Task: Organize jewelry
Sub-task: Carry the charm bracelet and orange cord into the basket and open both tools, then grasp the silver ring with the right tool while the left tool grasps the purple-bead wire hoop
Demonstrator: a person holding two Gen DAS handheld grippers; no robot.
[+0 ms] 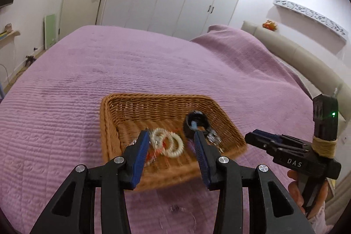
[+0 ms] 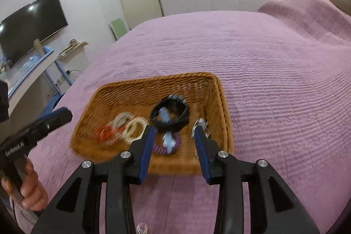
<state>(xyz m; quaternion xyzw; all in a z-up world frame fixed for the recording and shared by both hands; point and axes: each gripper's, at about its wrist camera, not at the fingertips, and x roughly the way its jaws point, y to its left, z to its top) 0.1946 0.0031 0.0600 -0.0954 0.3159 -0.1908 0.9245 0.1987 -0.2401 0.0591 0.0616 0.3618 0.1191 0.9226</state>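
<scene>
Bed cover [image 1: 153,71]: lilac quilted spread, covers the whole work surface in both views.
Wicker basket [image 1: 158,102]: shallow, rectangular, brown weave; sits flat on the bed cover, directly ahead of both grippers.
Left gripper [image 1: 172,139]: above the near edge of the basket, angled down; blue-padded fingers [image 1: 140,152] spread apart, nothing pinched between them. Its body also shows at the left edge of the right wrist view, gripped by a hand [image 2: 30,188].
Right gripper [image 2: 173,132]: above the near right part of the basket, angled down; fingers spread apart, holding nothing. Seen from the left wrist view at the right edge, held by a hand [image 1: 296,185].
Black bracelet [image 2: 170,114]: lies on the basket floor, right of centre; a pale blue piece [image 2: 164,115] shows through its ring.
Cream spiral rings [image 1: 169,142]: two, overlapping, in the near left part of the basket.
Red piece [image 2: 105,133]: blurred, beside the cream rings, inside the basket.
Purple spiral ring [image 2: 162,149]: at the near wall of the basket, partly hidden by the right gripper's finger.
Silver item [image 2: 200,124]: small, blurred, near the right wall of the basket; kind cannot be told.
</scene>
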